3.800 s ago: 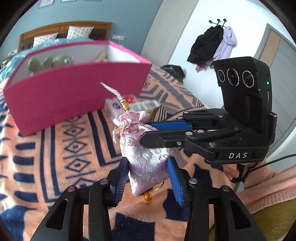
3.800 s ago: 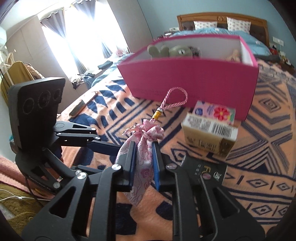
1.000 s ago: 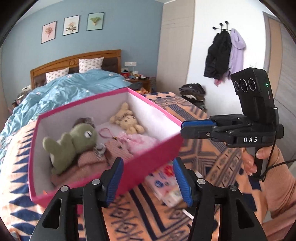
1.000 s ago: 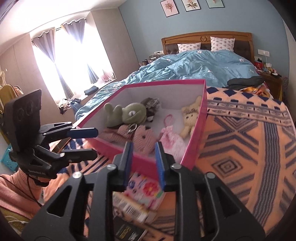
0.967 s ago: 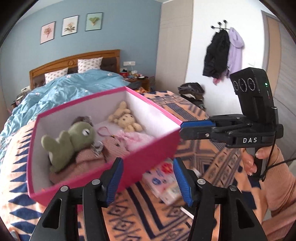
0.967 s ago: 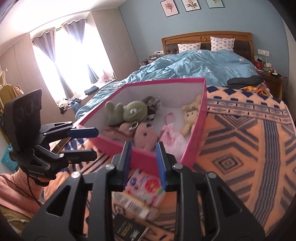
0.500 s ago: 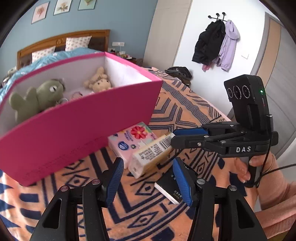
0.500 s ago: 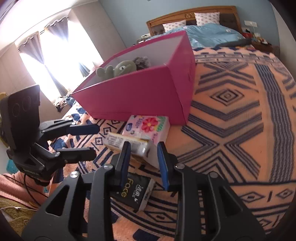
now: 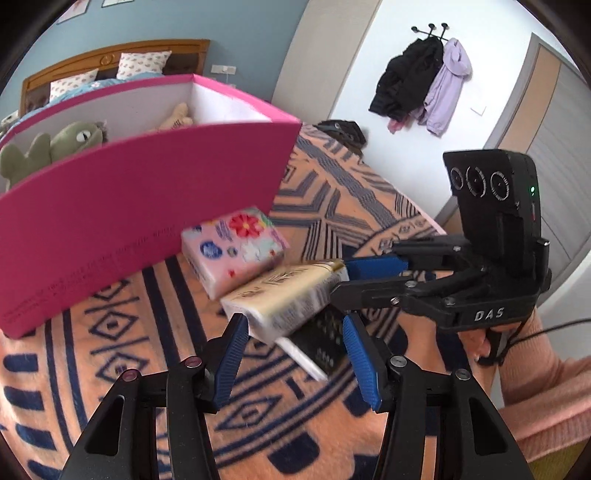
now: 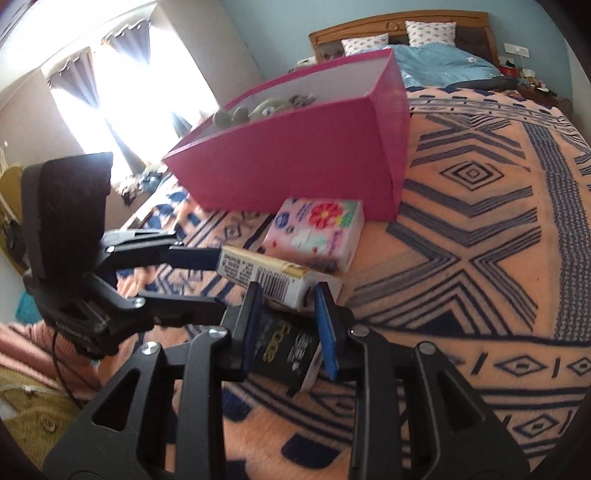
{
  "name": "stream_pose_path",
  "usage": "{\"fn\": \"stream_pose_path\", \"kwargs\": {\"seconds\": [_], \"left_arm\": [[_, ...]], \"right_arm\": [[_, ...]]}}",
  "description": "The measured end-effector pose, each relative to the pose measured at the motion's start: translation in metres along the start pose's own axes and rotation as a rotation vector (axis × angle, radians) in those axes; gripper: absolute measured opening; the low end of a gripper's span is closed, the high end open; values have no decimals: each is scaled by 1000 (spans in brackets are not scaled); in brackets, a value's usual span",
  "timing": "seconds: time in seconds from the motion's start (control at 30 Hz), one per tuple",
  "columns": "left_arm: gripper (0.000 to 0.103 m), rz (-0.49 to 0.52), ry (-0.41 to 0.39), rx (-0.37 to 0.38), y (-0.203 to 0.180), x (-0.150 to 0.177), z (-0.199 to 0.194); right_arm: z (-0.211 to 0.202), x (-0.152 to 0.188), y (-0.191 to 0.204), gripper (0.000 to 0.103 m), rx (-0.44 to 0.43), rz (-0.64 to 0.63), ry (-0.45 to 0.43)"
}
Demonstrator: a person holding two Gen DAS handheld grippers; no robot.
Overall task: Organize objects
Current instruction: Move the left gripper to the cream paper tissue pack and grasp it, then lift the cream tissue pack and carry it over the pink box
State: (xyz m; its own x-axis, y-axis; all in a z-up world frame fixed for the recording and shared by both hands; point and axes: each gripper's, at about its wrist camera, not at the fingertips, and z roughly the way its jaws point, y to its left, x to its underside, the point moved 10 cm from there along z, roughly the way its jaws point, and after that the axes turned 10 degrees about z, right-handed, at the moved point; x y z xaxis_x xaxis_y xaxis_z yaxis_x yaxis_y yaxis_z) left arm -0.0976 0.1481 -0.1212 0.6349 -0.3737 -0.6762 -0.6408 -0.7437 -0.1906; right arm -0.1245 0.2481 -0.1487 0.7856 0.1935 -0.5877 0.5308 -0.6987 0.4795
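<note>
A pink box (image 9: 140, 192) (image 10: 295, 162) with plush toys inside stands on the patterned blanket. In front of it lie a floral tissue pack (image 9: 236, 247) (image 10: 314, 232), a cream tissue pack (image 9: 284, 299) (image 10: 273, 277) and a black packet (image 9: 321, 343) (image 10: 284, 347). My left gripper (image 9: 295, 347) is open, its blue pads on either side of the cream pack's near end. My right gripper (image 10: 290, 325) is open, its pads on either side of the black packet, just before the cream pack. Each gripper shows in the other's view: the right (image 9: 345, 277), the left (image 10: 205, 277).
The orange and blue blanket (image 10: 480, 258) covers the bed. A headboard with pillows (image 10: 402, 26) is beyond the box. Coats hang on a wall hook (image 9: 421, 81) by a door. A bright window with curtains (image 10: 122, 88) is at the left.
Both grippers have come down from above the box to the packs lying in front of it. The pink pouch held earlier lies inside the box.
</note>
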Motion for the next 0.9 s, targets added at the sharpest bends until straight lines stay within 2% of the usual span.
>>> {"fn": "stream_pose_path", "kwargs": {"seconds": [0.1,0.2,0.3,0.5,0.63,0.9], "left_arm": [[54,-22,13,-6,4,5,1],[54,-72,8,13,11,2,0],[54,-118,2,34,17,-2,1],[53,-175,25,75,21,-3,11],[49,-195,24,100,19,-4,18],[49,-170,-2,98,5,-9,11]], "right_arm": [[-5,1,-3,34,-4,17,-7],[-11,-6,-9,40,-29,69,-33],[-8,-14,-15,41,-56,132,-35],[14,-20,-23,41,-68,207,26],[21,-17,-17,39,-104,215,53],[10,-13,-7,39,-74,180,27]]}}
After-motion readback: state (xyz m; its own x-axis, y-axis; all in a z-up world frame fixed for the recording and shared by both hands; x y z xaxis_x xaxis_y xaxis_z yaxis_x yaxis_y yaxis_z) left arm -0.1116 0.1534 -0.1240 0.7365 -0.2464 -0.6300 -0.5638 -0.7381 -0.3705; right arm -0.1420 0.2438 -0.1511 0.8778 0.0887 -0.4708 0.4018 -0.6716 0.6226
